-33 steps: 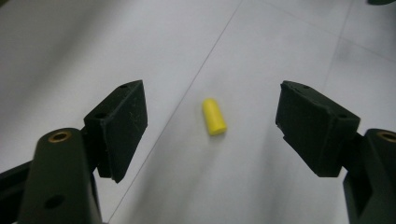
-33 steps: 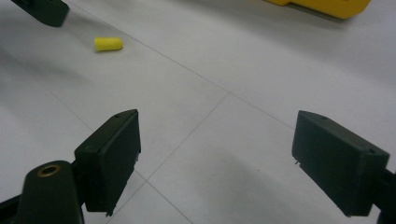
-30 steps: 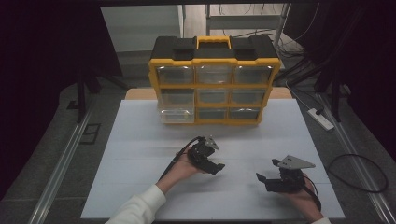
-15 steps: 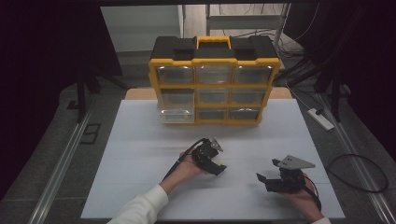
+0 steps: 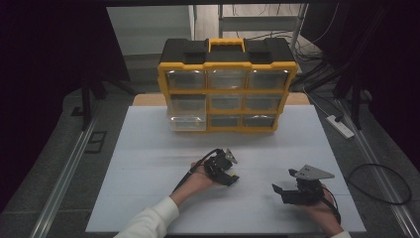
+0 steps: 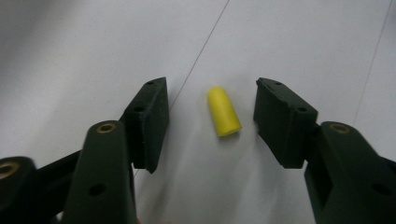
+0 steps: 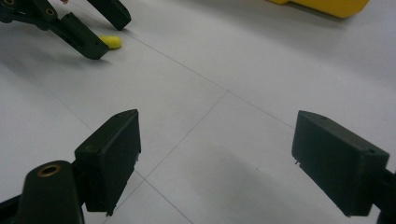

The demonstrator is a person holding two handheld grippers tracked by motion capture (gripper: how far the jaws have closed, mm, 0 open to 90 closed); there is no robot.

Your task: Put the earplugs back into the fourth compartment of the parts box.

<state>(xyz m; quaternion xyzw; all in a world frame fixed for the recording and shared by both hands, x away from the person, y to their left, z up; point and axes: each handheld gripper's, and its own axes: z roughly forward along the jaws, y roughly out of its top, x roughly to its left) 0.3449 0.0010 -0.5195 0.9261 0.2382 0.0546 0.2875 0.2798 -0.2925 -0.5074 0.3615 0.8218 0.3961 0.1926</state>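
One yellow plug (image 6: 224, 112) lying flat, between left claw (image 6: 210, 116) pads, rounded tip pointing away

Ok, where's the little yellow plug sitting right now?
The yellow plug lies on the white table between the left claw's open jaws, touching neither, in front of the yellow drawer organizer.

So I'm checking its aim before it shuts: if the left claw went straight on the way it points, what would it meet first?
Most likely the small yellow plug, lying on the white table between the left claw jaws, which have just been closing but don't touch it yet. Beyond it, only tabletop; depth is hard to judge.
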